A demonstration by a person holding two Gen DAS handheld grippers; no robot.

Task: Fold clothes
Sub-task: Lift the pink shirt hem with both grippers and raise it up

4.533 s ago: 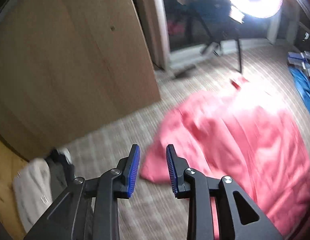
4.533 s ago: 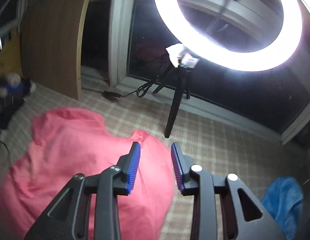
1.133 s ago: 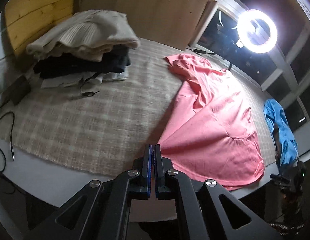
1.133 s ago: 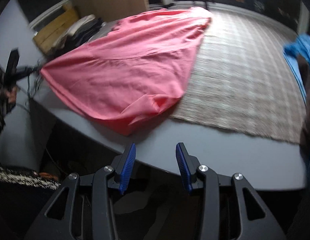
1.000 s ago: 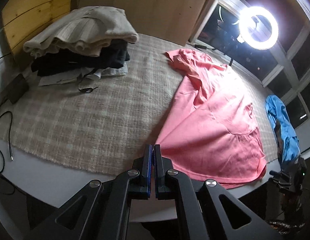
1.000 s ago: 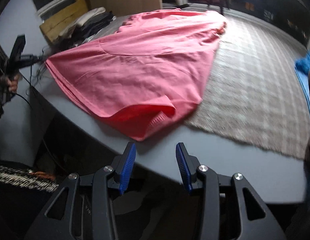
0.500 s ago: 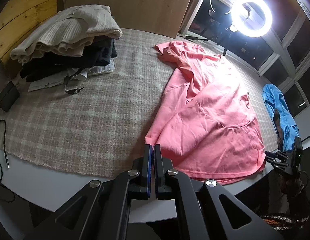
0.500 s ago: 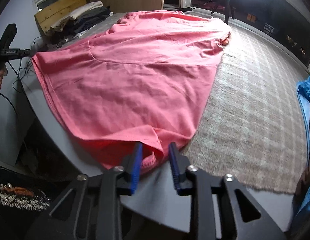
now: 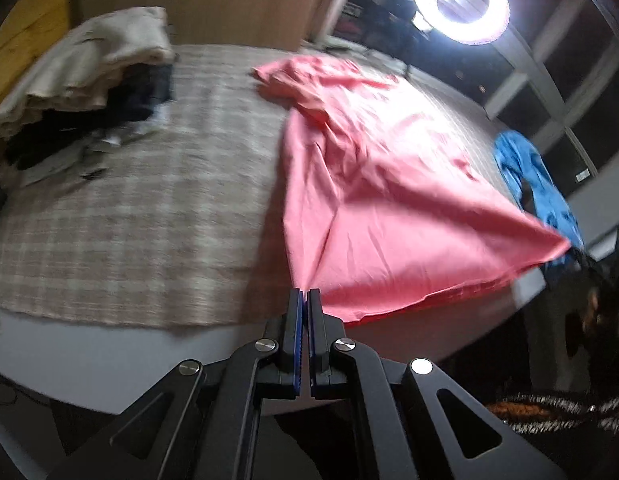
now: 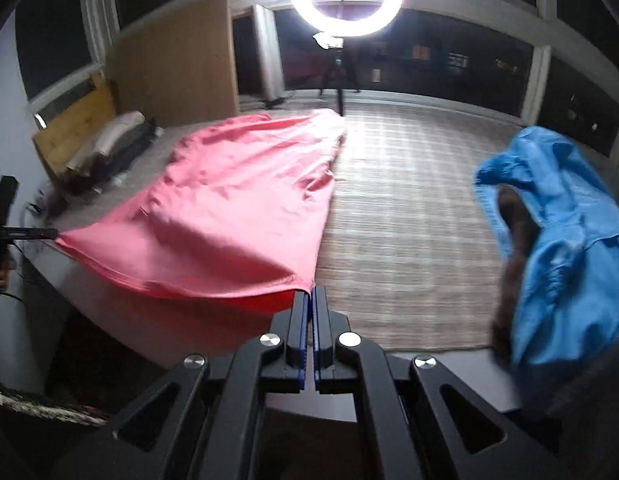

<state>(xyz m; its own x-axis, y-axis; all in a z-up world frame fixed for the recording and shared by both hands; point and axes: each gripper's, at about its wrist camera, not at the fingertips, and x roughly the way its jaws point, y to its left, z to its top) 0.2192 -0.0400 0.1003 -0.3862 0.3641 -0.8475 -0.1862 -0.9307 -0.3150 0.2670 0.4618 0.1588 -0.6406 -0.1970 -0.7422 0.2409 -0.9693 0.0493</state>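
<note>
Pink garment: on the plaid mat, long axis near-to-far, hem nearest.
Left gripper: clamped on near left hem corner.
Right gripper: clamped on near right hem corner.

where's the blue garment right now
In the right wrist view the blue garment lies at the rug's right edge, apart from the pink garment.
</note>
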